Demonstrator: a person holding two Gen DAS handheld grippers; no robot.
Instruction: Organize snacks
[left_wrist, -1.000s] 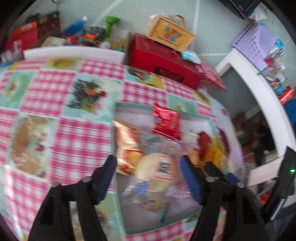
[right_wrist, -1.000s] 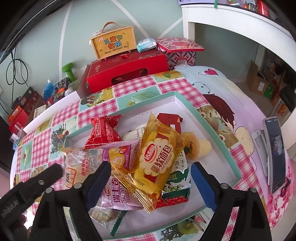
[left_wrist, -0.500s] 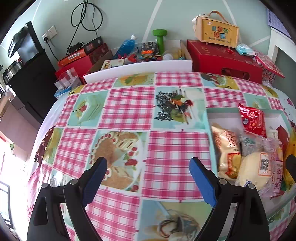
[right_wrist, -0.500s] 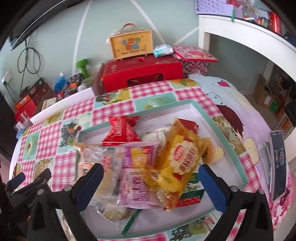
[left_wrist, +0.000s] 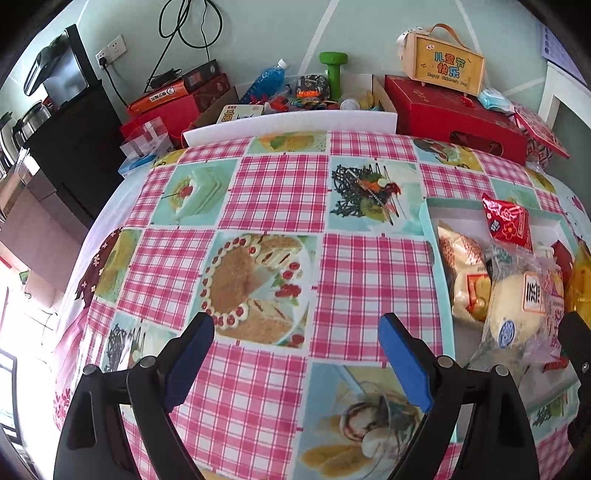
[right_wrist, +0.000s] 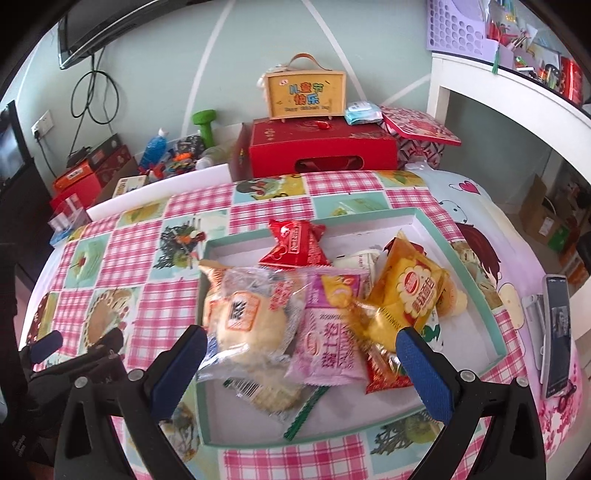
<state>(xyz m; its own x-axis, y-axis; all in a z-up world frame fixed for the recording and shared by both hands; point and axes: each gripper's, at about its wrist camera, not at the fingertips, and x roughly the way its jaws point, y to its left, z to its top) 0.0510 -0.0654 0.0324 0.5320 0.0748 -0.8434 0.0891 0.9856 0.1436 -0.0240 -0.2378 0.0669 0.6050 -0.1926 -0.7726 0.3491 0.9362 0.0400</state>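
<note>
In teal-rimmed tray (right_wrist: 476, 280) at right of tablecloth (left_wrist: 277, 192): snack packets (right_wrist: 325, 299) piled loose, none outside. Your left gripper (left_wrist: 295, 360) wide open, empty, over bare cloth left of tray. Your right gripper (right_wrist: 301, 360) wide open, empty, over pile's near edge. Gathering-into-tray or sorting-out: cannot tell which.

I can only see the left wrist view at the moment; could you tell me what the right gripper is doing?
Observer: The right gripper is open and empty, poised over the near end of the snack tray.
Operator: Thank you. Which snacks lie between its fingers?
Observer: A clear-wrapped round bun and a pink packet.
Operator: Is anything beyond the tray's right side?
Observer: Yes, a phone lies on the table there, apart from the tray.
</note>
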